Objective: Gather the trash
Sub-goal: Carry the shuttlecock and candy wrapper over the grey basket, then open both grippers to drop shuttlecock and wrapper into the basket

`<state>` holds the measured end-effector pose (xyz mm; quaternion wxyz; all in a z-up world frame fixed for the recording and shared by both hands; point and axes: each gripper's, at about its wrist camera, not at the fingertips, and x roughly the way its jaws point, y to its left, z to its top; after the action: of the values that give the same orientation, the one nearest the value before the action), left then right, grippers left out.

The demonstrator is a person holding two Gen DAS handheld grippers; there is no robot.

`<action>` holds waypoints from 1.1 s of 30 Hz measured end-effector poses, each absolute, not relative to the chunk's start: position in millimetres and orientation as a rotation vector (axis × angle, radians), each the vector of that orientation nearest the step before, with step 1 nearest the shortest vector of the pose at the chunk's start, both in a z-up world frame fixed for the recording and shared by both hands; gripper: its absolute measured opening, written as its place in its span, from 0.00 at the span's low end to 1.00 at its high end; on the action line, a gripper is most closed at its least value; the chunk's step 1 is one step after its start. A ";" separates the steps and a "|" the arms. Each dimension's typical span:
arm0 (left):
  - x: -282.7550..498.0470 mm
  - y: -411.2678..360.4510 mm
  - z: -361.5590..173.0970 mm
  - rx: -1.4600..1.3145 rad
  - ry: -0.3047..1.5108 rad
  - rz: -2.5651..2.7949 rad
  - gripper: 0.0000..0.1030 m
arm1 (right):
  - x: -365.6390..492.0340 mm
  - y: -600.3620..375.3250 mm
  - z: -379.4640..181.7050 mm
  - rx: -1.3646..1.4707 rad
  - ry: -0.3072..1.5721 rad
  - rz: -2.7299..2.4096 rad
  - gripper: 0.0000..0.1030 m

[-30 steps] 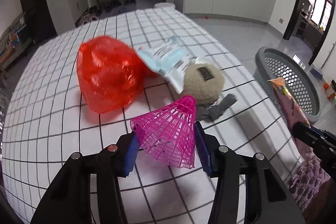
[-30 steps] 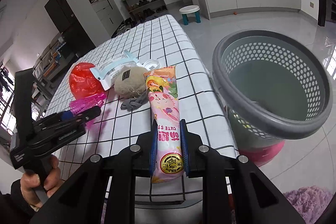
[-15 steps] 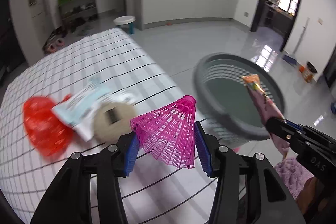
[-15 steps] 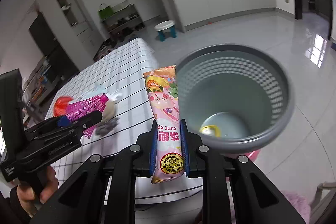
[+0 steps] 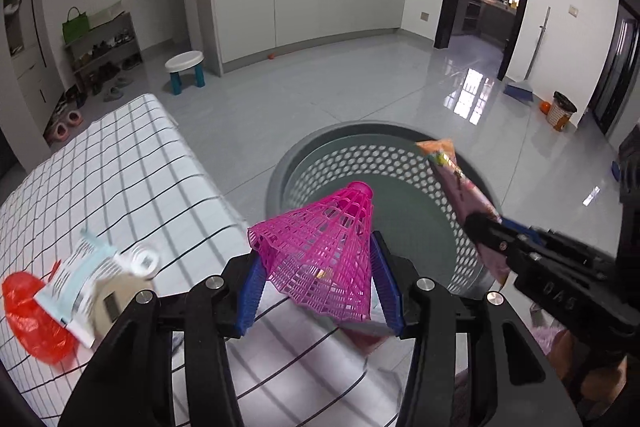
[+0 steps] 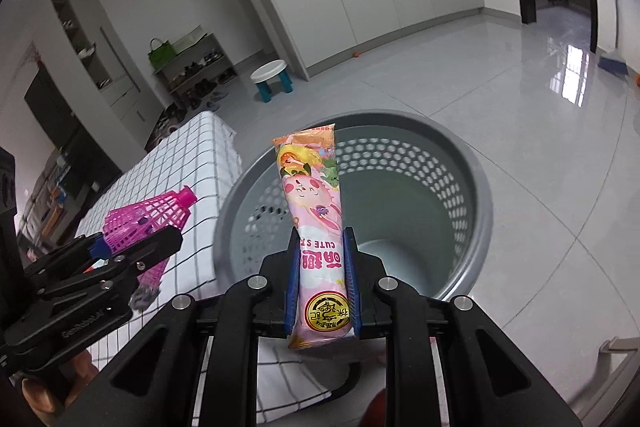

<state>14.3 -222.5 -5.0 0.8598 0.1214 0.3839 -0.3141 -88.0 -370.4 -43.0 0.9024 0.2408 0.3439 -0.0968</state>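
My left gripper (image 5: 320,283) is shut on a pink plastic shuttlecock (image 5: 324,251), held over the near rim of the grey perforated bin (image 5: 280,171). My right gripper (image 6: 322,279) is shut on a pink snack wrapper (image 6: 316,211) and holds it upright above the bin (image 6: 480,195). Each gripper shows in the other's view: the right (image 5: 492,239) with the wrapper (image 5: 460,187), the left (image 6: 132,247) with the shuttlecock (image 6: 152,215). On the checked table (image 5: 120,179) lie a red plastic bag (image 5: 32,323), a white-blue packet (image 5: 80,271) and a beige round thing (image 5: 116,295).
The bin stands on the grey tiled floor just past the table's edge (image 6: 224,163). A white stool (image 5: 185,66) and shoe racks (image 5: 104,47) stand further back. Cabinets (image 5: 300,3) line the far wall. A small bin (image 5: 562,111) stands near the doorway.
Both grippers have swung right from the table to over the bin, each carrying its item. The table trash has slid to the far left of the left wrist view.
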 end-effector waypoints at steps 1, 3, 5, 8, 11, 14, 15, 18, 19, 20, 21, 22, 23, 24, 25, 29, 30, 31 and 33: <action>16.1 -226.7 -4.5 0.254 0.802 -0.664 0.47 | -88.8 -375.1 -46.5 0.513 0.713 -0.206 0.19; 18.2 -235.3 -4.7 0.257 0.795 -0.663 0.47 | -90.7 -379.1 -49.3 0.523 0.712 -0.217 0.19; 21.6 -243.8 -6.6 0.257 0.799 -0.667 0.47 | -92.1 -380.2 -48.7 0.515 0.707 -0.225 0.19; 24.6 -253.3 -10.1 0.265 0.805 -0.670 0.47 | -94.1 -379.5 -48.9 0.513 0.706 -0.227 0.19; 25.1 -262.6 -11.0 0.277 0.796 -0.676 0.47 | -90.3 -385.7 -49.7 0.525 0.716 -0.225 0.19; 27.5 -268.6 -10.5 0.289 0.784 -0.665 0.48 | -83.7 -389.4 -47.9 0.519 0.719 -0.217 0.19; 29.0 -269.3 -10.5 0.290 0.782 -0.662 0.49 | -81.3 -391.0 -47.3 0.516 0.718 -0.216 0.19; 34.3 -272.5 -10.9 0.289 0.778 -0.652 0.51 | -75.3 -395.2 -47.3 0.516 0.721 -0.213 0.19; 34.2 -273.7 -12.0 0.289 0.777 -0.652 0.51 | -73.4 -396.6 -47.6 0.520 0.723 -0.210 0.19; 36.1 -274.8 -12.6 0.288 0.778 -0.654 0.52 | -71.7 -397.8 -47.7 0.521 0.724 -0.209 0.19; 38.6 -275.6 -13.1 0.288 0.781 -0.655 0.52 | -70.3 -399.1 -47.2 0.519 0.725 -0.211 0.19; 39.8 -276.5 -13.7 0.288 0.783 -0.655 0.53 | -69.1 -399.7 -47.6 0.517 0.727 -0.215 0.20; 41.4 -277.5 -14.6 0.286 0.786 -0.654 0.53 | -68.5 -400.4 -48.3 0.519 0.727 -0.215 0.21; 42.5 -277.6 -15.0 0.286 0.787 -0.651 0.54 | -69.0 -399.2 -48.7 0.522 0.727 -0.215 0.21; 43.2 -278.3 -14.8 0.287 0.787 -0.649 0.56 | -70.5 -397.3 -49.1 0.521 0.726 -0.219 0.21; 44.7 -277.6 -16.3 0.293 0.783 -0.638 0.71 | -74.4 -399.8 -48.6 0.525 0.716 -0.230 0.44; 45.2 -277.3 -16.2 0.291 0.784 -0.636 0.73 | -75.3 -400.2 -48.0 0.526 0.708 -0.235 0.47; 45.0 -276.4 -15.9 0.287 0.784 -0.634 0.75 | -76.6 -400.6 -46.9 0.527 0.700 -0.240 0.48; 45.0 -274.9 -16.8 0.287 0.786 -0.630 0.76 | -76.2 -402.0 -46.5 0.528 0.700 -0.244 0.48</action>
<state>45.0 -274.9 -16.8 0.8659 0.1369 0.3753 -0.3009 -76.2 -402.0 -46.5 0.8983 0.2550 0.3378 -0.1177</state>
